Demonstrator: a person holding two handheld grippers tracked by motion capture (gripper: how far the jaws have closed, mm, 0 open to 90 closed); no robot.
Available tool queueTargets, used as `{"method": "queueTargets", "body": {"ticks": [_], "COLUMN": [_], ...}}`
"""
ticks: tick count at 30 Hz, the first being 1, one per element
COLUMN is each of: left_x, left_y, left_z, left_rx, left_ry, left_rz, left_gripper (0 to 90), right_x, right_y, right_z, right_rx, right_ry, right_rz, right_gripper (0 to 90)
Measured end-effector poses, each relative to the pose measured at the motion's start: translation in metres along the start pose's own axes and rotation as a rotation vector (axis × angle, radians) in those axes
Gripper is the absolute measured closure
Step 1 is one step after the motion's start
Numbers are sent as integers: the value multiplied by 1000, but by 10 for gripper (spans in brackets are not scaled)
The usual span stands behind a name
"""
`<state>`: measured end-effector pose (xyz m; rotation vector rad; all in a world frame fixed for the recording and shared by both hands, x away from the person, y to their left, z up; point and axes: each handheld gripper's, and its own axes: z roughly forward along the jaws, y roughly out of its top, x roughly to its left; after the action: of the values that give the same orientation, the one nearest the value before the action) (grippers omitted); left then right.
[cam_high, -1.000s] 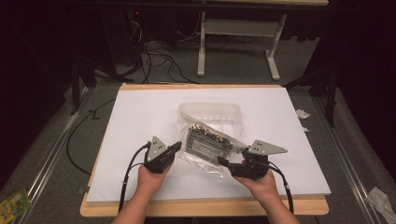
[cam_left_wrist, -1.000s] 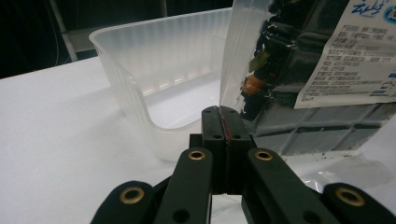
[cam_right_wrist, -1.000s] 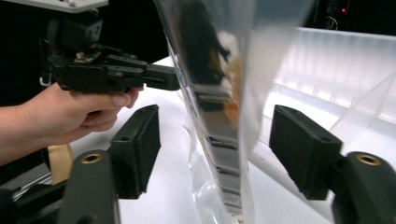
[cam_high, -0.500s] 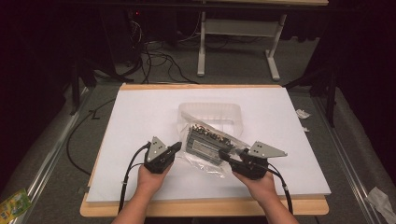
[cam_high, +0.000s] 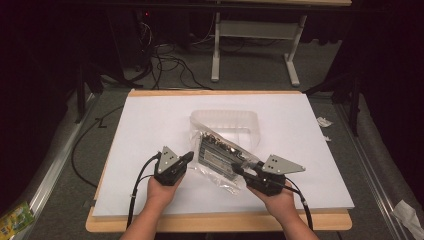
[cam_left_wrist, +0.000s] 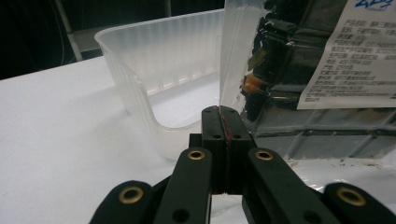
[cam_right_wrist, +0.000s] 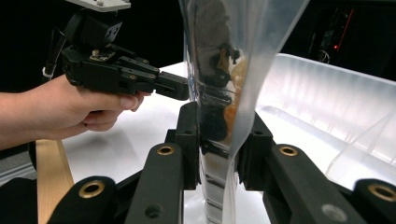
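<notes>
Bag (cam_high: 220, 157) higher (right claw (cam_high: 239, 171) too)

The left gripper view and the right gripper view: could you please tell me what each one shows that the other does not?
Left gripper view alone: the white printed label on the clear plastic bag of dark packets, and the left tongs shut on the bag's edge. Right gripper view alone: the person's hand holding the left tongs, the right tongs clamping the bag edge-on, and the wooden table edge. Both: the bag, the translucent ribbed plastic tub and the white tabletop.
</notes>
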<state>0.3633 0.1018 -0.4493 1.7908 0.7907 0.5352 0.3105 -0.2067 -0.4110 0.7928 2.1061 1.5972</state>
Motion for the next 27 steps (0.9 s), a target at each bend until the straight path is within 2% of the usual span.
{"method": "queueTargets", "body": {"ticks": [3,7,8,10,13,15,16,17,19,20,23,24,25,27], "left_x": [0,1,2,3,5,5,5,4,4,6,7,10,10,16], "left_y": [0,-1,-1,-1,-3,-4,-4,-5,-5,-7,-11,-15,-15,-21], "left_z": [0,-1,-2,-3,-11,-17,-17,-27,-32,-42,-54,-66,-66,-81], "left_rx": [13,18,18,14,46,91,91,108,110,115,131,146,146,166], "left_ry": [14,18,33,39,43,35,35,46,53,47,58,72,72,78], "left_rz": [-1,2,0,-2,5,20,20,46,42,34,46,43,43,17], "left_gripper": [872,751,706,687,581,525,508,492,449,436,410,379,366,338], "right_x": [5,2,1,1,-2,-3,-4,-5,-7,-8,-10,-12,-14,-17], "right_y": [3,5,5,5,8,10,11,12,15,15,17,18,19,21], "right_z": [-2,-7,-8,-9,-16,-19,-21,-23,-26,-28,-31,-34,-36,-40], "right_rx": [1,-4,-3,-5,-26,-34,-38,-44,-54,-60,-61,-67,-70,-81], "right_ry": [-12,-11,-16,-22,-28,-34,-39,-41,-44,-51,-63,-82,-92,-105], "right_rz": [-12,12,15,14,33,34,36,42,52,53,57,60,63,72], "right_gripper": [758,761,761,761,761,762,762,761,761,761,760,760,760,760]}}
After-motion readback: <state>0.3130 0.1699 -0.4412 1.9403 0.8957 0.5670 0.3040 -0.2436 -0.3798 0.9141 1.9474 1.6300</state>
